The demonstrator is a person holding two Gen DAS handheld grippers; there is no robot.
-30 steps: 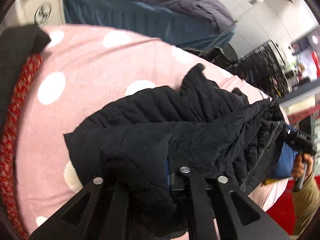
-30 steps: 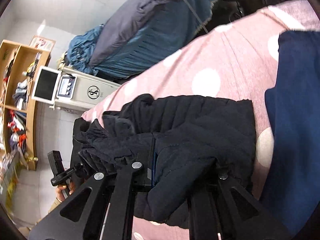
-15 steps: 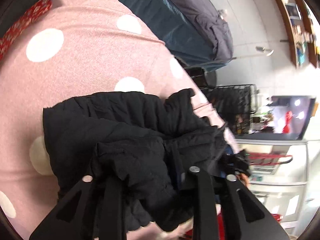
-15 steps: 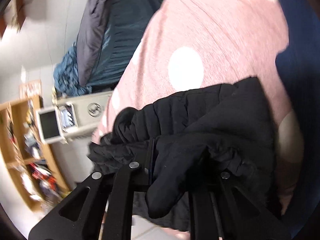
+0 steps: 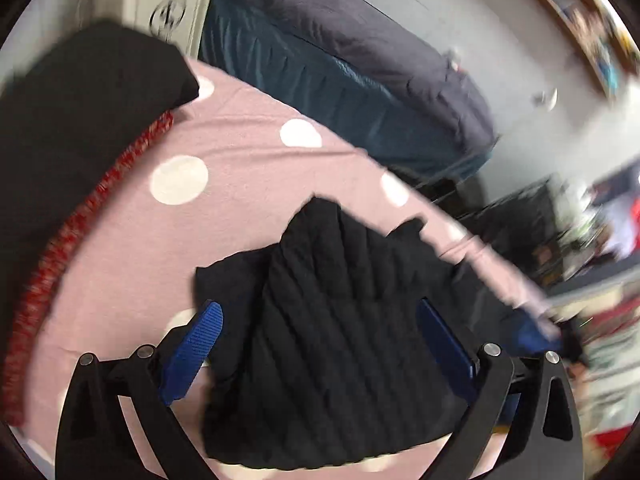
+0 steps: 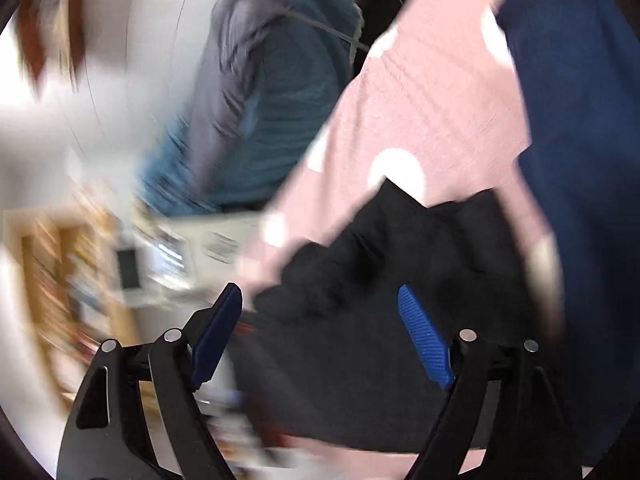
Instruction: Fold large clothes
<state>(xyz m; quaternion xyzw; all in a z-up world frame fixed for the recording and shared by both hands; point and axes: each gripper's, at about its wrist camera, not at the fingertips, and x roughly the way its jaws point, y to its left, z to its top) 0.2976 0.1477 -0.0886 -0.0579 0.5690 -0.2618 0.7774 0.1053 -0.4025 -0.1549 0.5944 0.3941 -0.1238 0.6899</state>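
Note:
A black quilted jacket [image 5: 340,340] lies folded in a compact bundle on the pink polka-dot sheet [image 5: 224,208]. My left gripper [image 5: 320,320] is open above it, blue pads spread wide to either side, holding nothing. In the right wrist view the same jacket [image 6: 400,300] lies below my right gripper [image 6: 320,312], which is also open and empty. That view is blurred by motion.
A folded black garment with a red knit edge [image 5: 80,140] lies at the left of the sheet. A navy garment [image 6: 580,160] lies at the right. A teal and grey bedding pile [image 5: 360,80] sits beyond the sheet's far edge, next to a white appliance [image 5: 168,8].
Both grippers were shut on the black jacket and have let go. Their jaws now stand wide open and the jacket rests folded on the sheet. Both have pulled back a little.

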